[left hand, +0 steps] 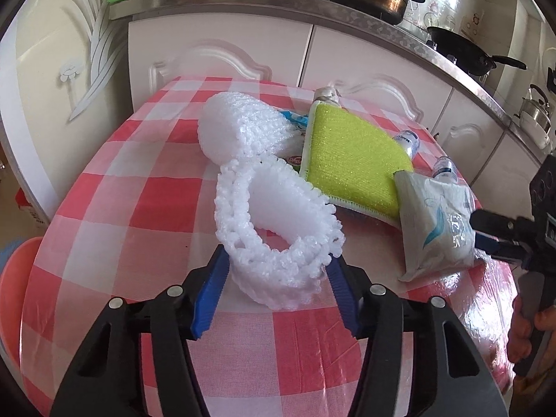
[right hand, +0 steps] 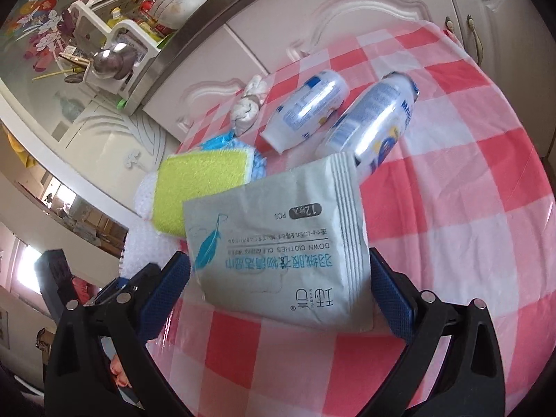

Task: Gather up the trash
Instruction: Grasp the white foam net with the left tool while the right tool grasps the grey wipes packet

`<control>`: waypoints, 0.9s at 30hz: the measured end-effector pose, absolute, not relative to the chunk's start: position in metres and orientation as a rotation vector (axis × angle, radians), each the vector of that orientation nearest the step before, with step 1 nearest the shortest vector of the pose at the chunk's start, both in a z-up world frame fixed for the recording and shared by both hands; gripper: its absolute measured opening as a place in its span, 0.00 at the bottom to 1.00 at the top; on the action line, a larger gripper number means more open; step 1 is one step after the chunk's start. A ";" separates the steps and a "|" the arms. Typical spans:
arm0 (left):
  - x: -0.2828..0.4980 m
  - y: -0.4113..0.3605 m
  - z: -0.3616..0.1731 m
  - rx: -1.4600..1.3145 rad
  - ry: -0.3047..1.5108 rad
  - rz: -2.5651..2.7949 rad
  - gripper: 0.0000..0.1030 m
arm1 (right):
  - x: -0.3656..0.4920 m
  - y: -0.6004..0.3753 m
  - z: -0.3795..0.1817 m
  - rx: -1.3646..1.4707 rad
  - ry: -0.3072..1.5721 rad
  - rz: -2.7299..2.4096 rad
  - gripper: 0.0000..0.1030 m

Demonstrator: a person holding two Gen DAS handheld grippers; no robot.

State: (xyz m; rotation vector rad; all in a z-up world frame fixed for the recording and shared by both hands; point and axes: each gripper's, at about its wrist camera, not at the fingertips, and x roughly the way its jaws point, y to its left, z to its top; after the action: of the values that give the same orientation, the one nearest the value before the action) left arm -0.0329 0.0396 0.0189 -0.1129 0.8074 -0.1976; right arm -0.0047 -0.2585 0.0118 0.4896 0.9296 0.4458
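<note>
A white foam net sleeve (left hand: 278, 229) lies on the red-checked table (left hand: 114, 229). My left gripper (left hand: 278, 278) is open, its blue pads on either side of the sleeve's near end. A grey wipes packet (right hand: 278, 253) lies between the open blue pads of my right gripper (right hand: 278, 288); the packet also shows in the left wrist view (left hand: 434, 222). A yellow-green sponge pad (left hand: 354, 160) lies between sleeve and packet. Two small white bottles (right hand: 368, 125) and a knotted white wad (right hand: 248, 106) lie beyond the packet. A second foam sleeve (left hand: 236, 128) lies farther back.
White cabinets (left hand: 222, 52) and a steel counter edge stand right behind the table. An orange basin (left hand: 14, 299) sits below the table's left edge. Pots and a pan (left hand: 462, 48) are on the counter.
</note>
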 end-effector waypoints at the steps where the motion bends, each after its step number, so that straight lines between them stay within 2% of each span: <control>1: -0.032 0.041 0.019 -0.116 0.808 -0.195 0.54 | -0.014 -0.250 0.013 0.463 0.944 0.456 0.96; 6: -0.031 0.046 0.018 -0.127 0.805 -0.194 0.49 | -0.061 -0.210 0.015 0.330 1.003 0.569 0.96; 11: -0.032 0.046 0.019 -0.120 0.801 -0.198 0.45 | -0.079 -0.213 0.037 0.069 0.908 0.365 0.96; 15: -0.033 0.045 0.019 -0.119 0.801 -0.197 0.41 | -0.069 -0.214 0.044 -0.064 0.852 0.327 0.96; 21: -0.035 0.046 0.021 -0.121 0.804 -0.201 0.37 | -0.049 -0.188 0.022 -0.243 0.861 0.445 0.96; 27: -0.036 0.048 0.020 -0.131 0.800 -0.210 0.32 | -0.033 -0.182 0.013 -0.242 0.905 0.503 0.96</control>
State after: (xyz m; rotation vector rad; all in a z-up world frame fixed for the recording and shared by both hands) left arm -0.0355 0.0478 0.0203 -0.1315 0.8003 -0.2101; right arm -0.0329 -0.1815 0.0127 -0.2420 0.9045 0.5028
